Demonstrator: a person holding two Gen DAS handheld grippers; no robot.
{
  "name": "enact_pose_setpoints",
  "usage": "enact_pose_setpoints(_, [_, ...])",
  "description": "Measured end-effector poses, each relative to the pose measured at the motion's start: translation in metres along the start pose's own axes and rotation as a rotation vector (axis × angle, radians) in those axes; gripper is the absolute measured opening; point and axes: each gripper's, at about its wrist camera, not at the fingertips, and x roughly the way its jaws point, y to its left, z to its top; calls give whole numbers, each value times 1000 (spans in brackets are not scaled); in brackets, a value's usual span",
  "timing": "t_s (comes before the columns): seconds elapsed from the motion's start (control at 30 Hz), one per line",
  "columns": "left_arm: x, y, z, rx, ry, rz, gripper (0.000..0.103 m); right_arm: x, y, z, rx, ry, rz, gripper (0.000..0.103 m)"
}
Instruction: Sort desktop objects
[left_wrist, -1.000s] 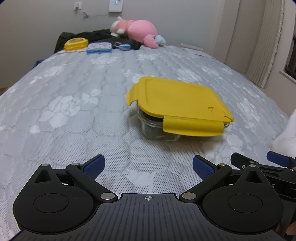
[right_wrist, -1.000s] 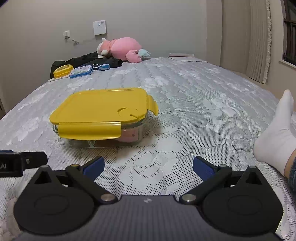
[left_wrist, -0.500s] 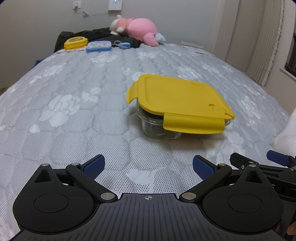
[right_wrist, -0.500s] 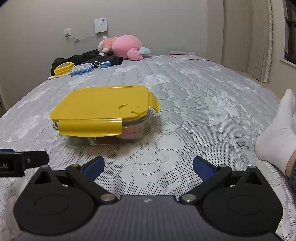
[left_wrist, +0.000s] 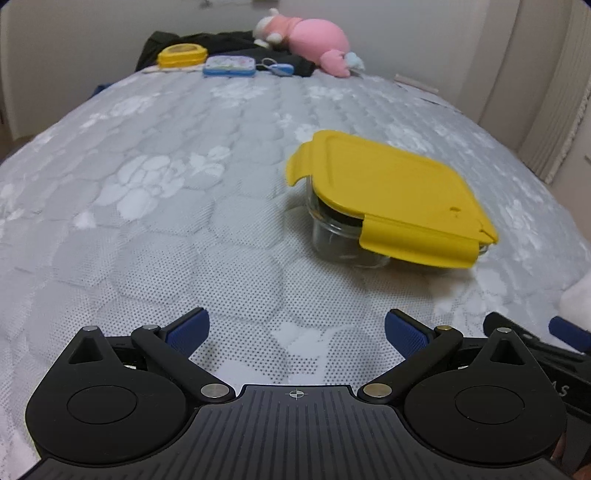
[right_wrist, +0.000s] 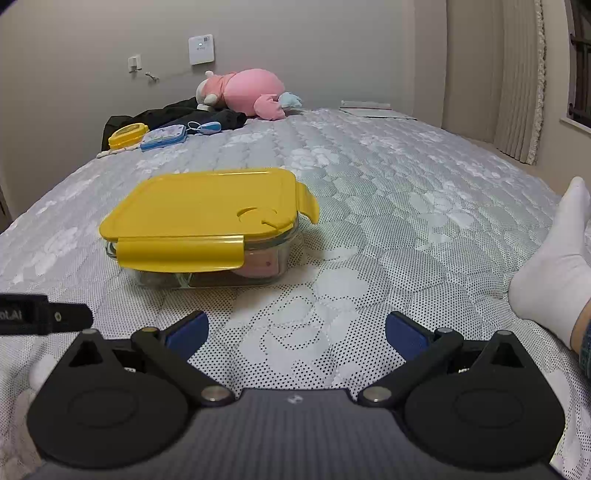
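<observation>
A glass food container (left_wrist: 336, 232) (right_wrist: 207, 273) with a yellow lid (left_wrist: 395, 188) (right_wrist: 207, 203) rests on the grey quilted bed; something pink shows through its glass in the right wrist view. My left gripper (left_wrist: 295, 328) is open and empty, with the container ahead and to its right. My right gripper (right_wrist: 295, 328) is also open and empty, the container ahead and to its left. Part of the right gripper (left_wrist: 532, 343) shows at the lower right of the left wrist view, and the left gripper's body (right_wrist: 40, 317) shows at the left edge of the right wrist view.
At the far end of the bed lie a pink plush toy (left_wrist: 314, 37) (right_wrist: 251, 90), a small yellow box (left_wrist: 181, 55) (right_wrist: 127, 134), a blue case (left_wrist: 229, 66) (right_wrist: 164, 137) and dark clothing (right_wrist: 177, 114). A person's foot in a white sock (right_wrist: 554, 269) rests at the right.
The left wrist view has swung left and tipped down, so the container now sits further right in it. The right gripper moved slightly closer to the container. Both grippers stayed open.
</observation>
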Motion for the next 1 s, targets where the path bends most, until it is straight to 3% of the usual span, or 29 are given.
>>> enact_pose_setpoints(0.5, [2, -9, -3, 50, -15, 8, 103, 4, -2, -2, -5, 4, -1, 103])
enact_pose_setpoints(1.0, [13, -12, -19, 95, 64, -4, 103, 12, -8, -13, 23, 64, -18, 103])
